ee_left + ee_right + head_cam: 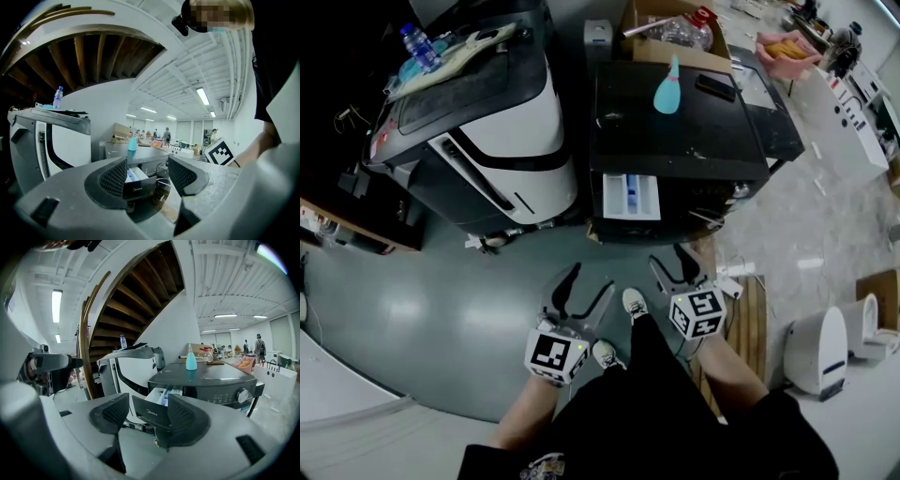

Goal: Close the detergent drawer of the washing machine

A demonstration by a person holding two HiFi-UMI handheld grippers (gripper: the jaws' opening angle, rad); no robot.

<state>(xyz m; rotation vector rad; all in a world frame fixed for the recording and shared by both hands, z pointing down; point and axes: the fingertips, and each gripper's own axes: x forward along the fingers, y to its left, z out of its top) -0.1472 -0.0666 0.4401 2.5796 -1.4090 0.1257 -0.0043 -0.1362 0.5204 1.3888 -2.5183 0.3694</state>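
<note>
A dark washing machine (pixel 675 122) stands ahead, its detergent drawer (pixel 631 196) pulled out toward me, white inside with a blue insert. The drawer's dark front (pixel 149 412) shows between the jaws in the right gripper view, and again, the drawer (pixel 139 183), in the left gripper view. My left gripper (pixel 578 291) and right gripper (pixel 676 267) hover above the floor short of the machine. Both are open and hold nothing. A teal bottle (pixel 667 86) stands on the machine's top.
A white and black appliance (pixel 487 122) stands left of the washer, a water bottle (pixel 420 47) on it. A cardboard box (pixel 670 28) sits behind the washer. A white unit (pixel 820 352) stands on the floor at right. My shoes (pixel 635 302) are below the grippers.
</note>
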